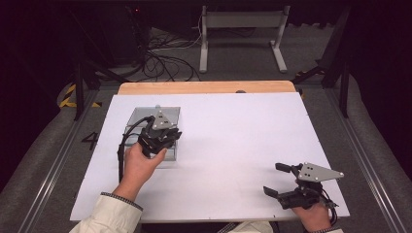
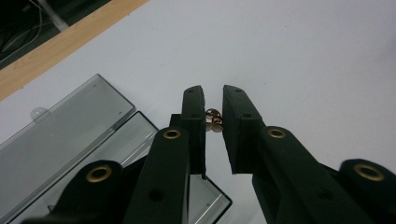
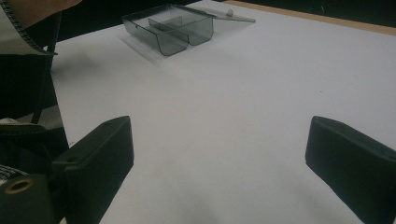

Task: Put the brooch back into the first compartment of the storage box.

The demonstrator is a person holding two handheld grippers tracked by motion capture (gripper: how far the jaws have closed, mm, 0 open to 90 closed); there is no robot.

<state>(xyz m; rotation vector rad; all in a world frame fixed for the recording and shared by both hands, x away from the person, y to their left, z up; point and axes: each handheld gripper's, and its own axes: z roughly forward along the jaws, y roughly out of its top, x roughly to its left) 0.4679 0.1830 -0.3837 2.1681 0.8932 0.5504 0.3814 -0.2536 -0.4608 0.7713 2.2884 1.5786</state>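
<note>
A white table [image 1: 218, 145] seen from above, with a strip of bare wood along its far edge. On the left half of the table sits a clear smoky-grey plastic box [image 1: 167, 116], its hinged lid [image 2: 60, 126] folded open and lying flat beside it. In the right gripper view, the box shows an inner divider splitting it into compartments.

The person's left hand [image 1: 138, 165], in a pale sleeve, holds the left gripper [image 1: 160, 138] directly over the near part of the box. In the left gripper view, its two black jaws are drawn nearly together and pinch a small, shiny copper-coloured metal piece [image 2: 214, 120] between their tips; it is too small to identify. The piece hangs above the white table surface, just past the box's edge in that view.

Well apart, near the front right corner of the table, the right hand [image 1: 316, 216] holds the right gripper [image 1: 277, 178] low over the bare surface. Its jaws are spread wide with nothing between them
</note>
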